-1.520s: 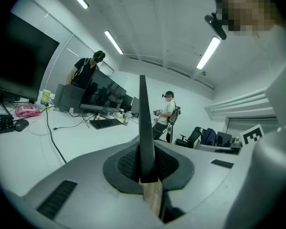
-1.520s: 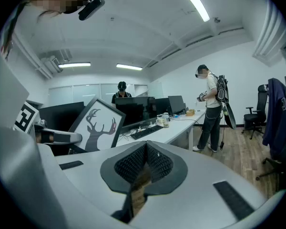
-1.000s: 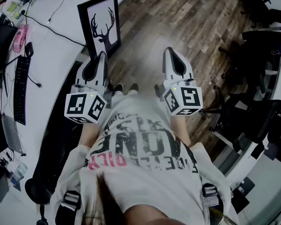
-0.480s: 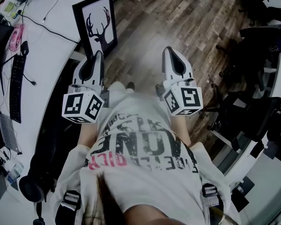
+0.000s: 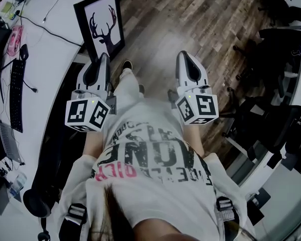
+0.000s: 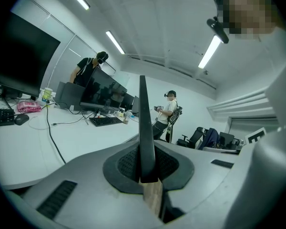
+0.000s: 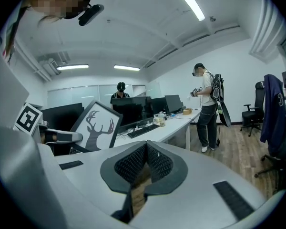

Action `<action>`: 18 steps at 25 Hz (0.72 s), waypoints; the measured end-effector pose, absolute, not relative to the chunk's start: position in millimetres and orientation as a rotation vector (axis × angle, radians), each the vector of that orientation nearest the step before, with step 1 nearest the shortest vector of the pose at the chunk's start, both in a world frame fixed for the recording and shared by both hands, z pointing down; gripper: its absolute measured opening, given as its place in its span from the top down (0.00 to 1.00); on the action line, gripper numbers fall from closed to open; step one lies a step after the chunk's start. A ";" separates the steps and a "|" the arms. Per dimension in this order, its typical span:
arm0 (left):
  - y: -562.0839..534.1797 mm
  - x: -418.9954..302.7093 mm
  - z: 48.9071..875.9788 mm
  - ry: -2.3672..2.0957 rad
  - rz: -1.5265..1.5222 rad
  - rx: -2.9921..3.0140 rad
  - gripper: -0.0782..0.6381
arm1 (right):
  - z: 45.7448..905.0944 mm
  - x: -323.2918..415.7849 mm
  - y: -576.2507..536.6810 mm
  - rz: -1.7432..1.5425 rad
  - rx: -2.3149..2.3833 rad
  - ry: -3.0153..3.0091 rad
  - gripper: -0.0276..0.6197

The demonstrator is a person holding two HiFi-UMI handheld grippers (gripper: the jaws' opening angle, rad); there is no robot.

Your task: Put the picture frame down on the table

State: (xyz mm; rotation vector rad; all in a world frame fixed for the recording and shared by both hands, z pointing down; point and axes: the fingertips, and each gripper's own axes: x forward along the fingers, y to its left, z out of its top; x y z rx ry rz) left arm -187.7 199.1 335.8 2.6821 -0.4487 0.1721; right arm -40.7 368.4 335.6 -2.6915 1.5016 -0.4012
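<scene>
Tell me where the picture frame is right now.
The frame is at the upper left of the head view, gripped in the left hand-held gripper, over the edge of the white table, with the wood floor to its right.

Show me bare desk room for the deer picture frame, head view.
Bare: on the white desk, the stretch between the black keyboard and its curved front edge, below the thin black cable. The black-framed deer picture is up-right of that patch. Crowded: the far left rim, with keyboard, pink object and black mouse.
</scene>
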 end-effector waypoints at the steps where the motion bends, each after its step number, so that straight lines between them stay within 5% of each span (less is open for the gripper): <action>1: 194.1 -183.1 336.1 -0.448 0.174 2.680 0.85 | 336.7 -36.5 363.3 -0.410 -2.692 1.500 0.95; 18: 72.1 -109.5 332.8 -0.444 0.195 2.646 0.85 | 324.4 38.1 232.4 -0.426 -2.675 1.526 0.96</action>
